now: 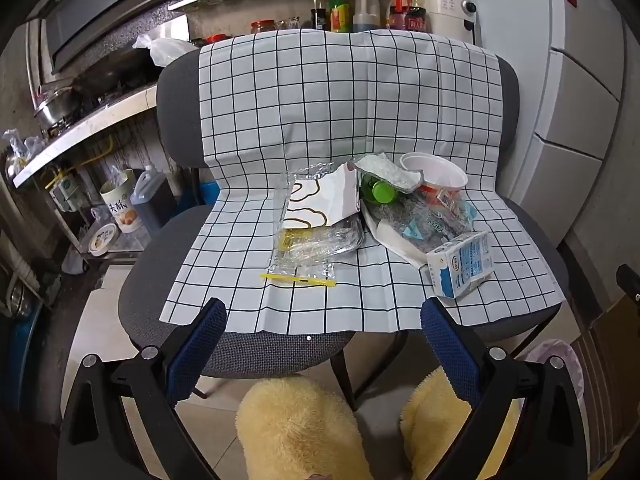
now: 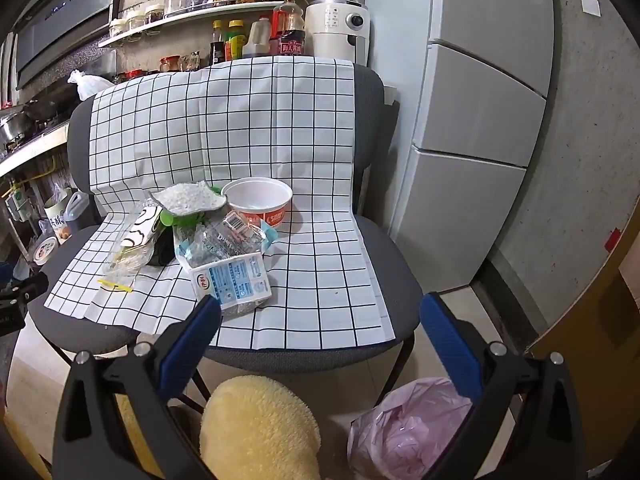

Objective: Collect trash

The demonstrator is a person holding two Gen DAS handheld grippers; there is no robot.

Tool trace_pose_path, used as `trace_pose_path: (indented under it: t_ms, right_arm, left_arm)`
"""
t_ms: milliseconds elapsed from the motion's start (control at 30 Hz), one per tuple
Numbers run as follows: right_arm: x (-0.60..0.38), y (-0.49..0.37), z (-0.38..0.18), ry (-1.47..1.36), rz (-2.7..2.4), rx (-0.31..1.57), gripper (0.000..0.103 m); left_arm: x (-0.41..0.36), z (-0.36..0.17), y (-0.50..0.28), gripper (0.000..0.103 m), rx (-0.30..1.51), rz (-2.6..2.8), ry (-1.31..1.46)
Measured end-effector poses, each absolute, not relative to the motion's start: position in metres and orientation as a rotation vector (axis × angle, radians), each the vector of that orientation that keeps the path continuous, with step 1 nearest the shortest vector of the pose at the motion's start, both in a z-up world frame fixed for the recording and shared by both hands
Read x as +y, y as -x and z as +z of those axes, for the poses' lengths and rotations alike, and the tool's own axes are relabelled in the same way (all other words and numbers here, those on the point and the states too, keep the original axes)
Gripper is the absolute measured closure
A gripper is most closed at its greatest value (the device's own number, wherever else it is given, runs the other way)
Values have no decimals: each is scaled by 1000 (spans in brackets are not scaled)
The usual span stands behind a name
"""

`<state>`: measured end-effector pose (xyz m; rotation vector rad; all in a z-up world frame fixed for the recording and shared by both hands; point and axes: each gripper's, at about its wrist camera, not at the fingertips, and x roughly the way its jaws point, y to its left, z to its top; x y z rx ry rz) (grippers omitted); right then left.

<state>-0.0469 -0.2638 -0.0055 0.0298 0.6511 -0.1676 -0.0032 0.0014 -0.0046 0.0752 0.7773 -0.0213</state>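
Observation:
Trash lies on a checked cloth point(image 1: 320, 120) over a grey chair: a blue-and-white milk carton point(image 1: 460, 264), clear plastic wrappers point(image 1: 312, 236) with a yellow strip point(image 1: 298, 279), a green-capped bottle point(image 1: 380, 192), a foam-filled tray point(image 1: 386, 172) and a white-and-red paper bowl point(image 1: 436, 176). My left gripper point(image 1: 324, 316) is open and empty before the seat's front edge. My right gripper point(image 2: 320, 312) is open and empty, its left finger close to the carton point(image 2: 232, 280). The bowl point(image 2: 258, 204) stands behind the pile. A pink-lined bin point(image 2: 404, 428) sits on the floor below the seat.
A fridge point(image 2: 480, 120) stands right of the chair. A kitchen counter with a stove point(image 1: 80, 120) and a shelf of bottles point(image 1: 340, 8) lie left and behind. Yellow fluffy slippers point(image 1: 296, 428) are on the floor below. A cardboard box point(image 2: 608, 320) is at far right.

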Motion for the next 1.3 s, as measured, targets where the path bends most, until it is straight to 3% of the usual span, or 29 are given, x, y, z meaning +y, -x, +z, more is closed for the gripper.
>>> trace_pose_path:
  t_ms: [1300]
  right_arm:
    - [-259, 44, -11, -31, -166, 653, 6]
  left_arm:
    - [5, 1, -2, 7, 779, -16, -70]
